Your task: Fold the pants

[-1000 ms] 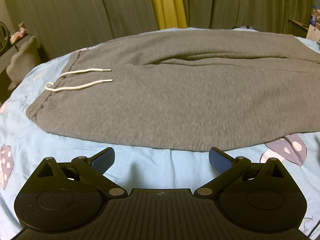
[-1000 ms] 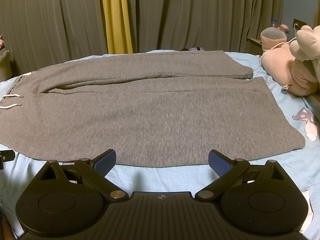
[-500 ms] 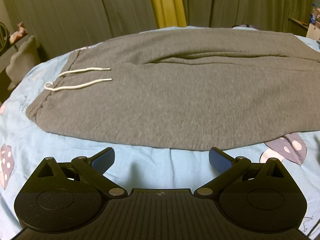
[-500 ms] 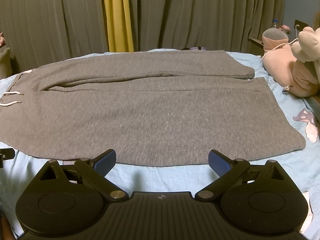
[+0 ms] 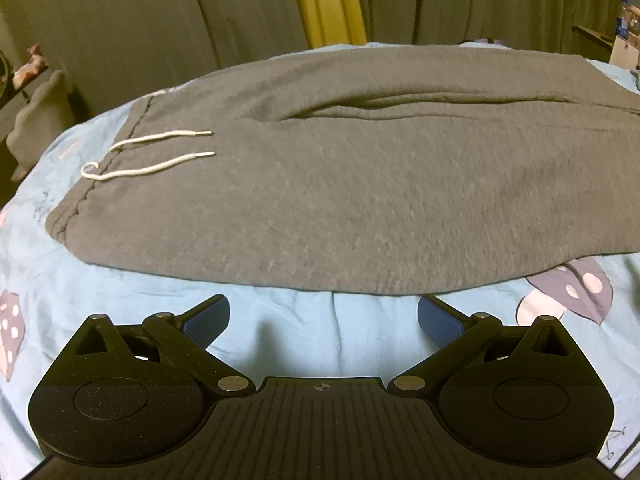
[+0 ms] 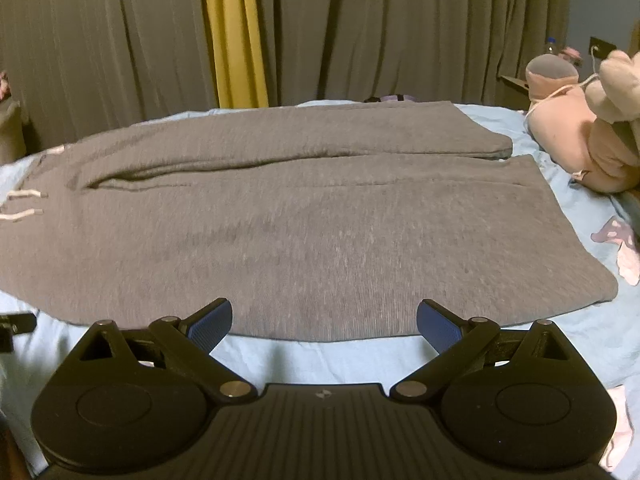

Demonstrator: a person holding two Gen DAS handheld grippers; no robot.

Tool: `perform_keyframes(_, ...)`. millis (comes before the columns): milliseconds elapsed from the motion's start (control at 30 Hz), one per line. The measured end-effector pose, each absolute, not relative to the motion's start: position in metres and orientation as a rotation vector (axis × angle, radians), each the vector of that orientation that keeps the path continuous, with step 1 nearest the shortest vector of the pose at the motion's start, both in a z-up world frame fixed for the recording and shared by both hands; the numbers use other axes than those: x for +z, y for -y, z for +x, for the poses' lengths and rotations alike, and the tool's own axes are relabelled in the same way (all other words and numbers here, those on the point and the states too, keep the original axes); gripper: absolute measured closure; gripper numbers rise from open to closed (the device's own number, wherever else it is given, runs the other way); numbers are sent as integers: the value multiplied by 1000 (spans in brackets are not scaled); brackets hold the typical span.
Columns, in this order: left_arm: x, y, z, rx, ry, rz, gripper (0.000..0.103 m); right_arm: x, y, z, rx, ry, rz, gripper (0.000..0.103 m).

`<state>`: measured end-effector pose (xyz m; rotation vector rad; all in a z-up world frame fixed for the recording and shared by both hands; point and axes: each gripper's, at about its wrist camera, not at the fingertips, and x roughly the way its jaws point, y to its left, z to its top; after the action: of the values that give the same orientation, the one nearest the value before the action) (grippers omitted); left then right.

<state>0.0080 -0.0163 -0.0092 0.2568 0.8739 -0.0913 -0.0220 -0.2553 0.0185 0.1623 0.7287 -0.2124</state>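
Observation:
Grey sweatpants (image 5: 360, 184) lie flat across a light blue bed sheet (image 5: 304, 332), waistband to the left with a white drawstring (image 5: 148, 160), legs running right. In the right wrist view the pants (image 6: 304, 232) end in cuffs at the right. My left gripper (image 5: 323, 318) is open and empty, just short of the pants' near edge by the waist end. My right gripper (image 6: 324, 322) is open and empty, its fingertips at the near edge of the front leg.
Dark curtains with a yellow strip (image 6: 234, 36) hang behind the bed. Pink plush toys (image 6: 584, 132) sit at the right edge of the bed. A grey cushion (image 5: 36, 128) stands at the far left. Mushroom prints (image 5: 568, 292) mark the sheet.
Both grippers have moved slightly forward toward the pants' near edge. The right view has shifted a little to the right. Both stay open.

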Motion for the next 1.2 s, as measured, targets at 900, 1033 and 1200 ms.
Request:
perform_keyframes(900, -59, -21, 151, 270, -659, 64, 0, 22, 389, 334, -440, -746, 489, 62)
perform_keyframes(1033, -70, -20, 147, 279, -600, 53, 0, -6, 406, 388, -528, -750, 571, 62)
perform_keyframes(1200, -75, -15, 145, 292, -592, 74, 0, -26, 427, 420, -616, -732, 653, 61)
